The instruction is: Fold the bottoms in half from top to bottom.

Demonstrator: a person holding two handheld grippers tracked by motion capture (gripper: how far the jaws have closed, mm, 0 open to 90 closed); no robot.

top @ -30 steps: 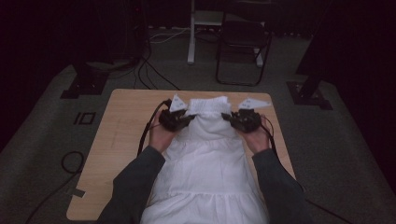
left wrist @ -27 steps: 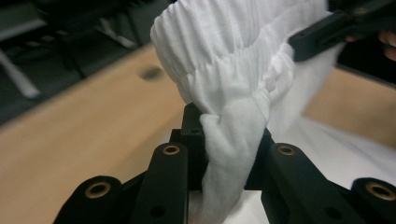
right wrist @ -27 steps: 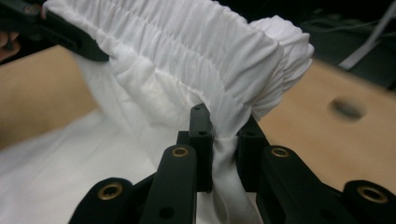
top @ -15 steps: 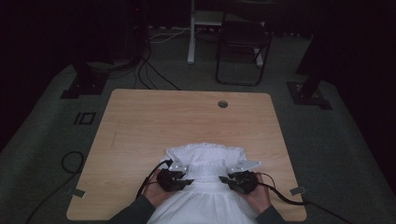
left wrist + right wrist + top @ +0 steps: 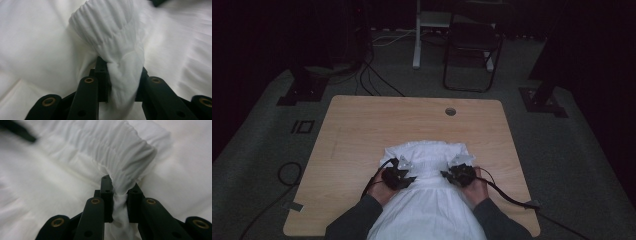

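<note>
A white dress [image 5: 427, 156] lies on the wooden table [image 5: 362, 125], its gathered top edge folded toward the person and its skirt hanging off the near edge. My left gripper [image 5: 411, 178] is at the left side of the fold. In the left gripper view, my left gripper [image 5: 122, 73] pinches a bunch of shirred cloth [image 5: 110, 27]; its jaws have just eased open a little, with the cloth still between them. My right gripper [image 5: 445, 175] is at the right side of the fold. There my right gripper [image 5: 121, 192] is shut on a gathered band [image 5: 120, 147].
A round cable hole [image 5: 450, 111] sits near the table's far edge. Beyond the table stand a dark folding chair [image 5: 472, 50] and a white post [image 5: 417, 35], with cables on the floor. Black stand feet [image 5: 302, 90] flank the table.
Both hands have drawn the dress's top edge from the far half of the table back toward the near edge and lowered it, folding the dress over itself.
</note>
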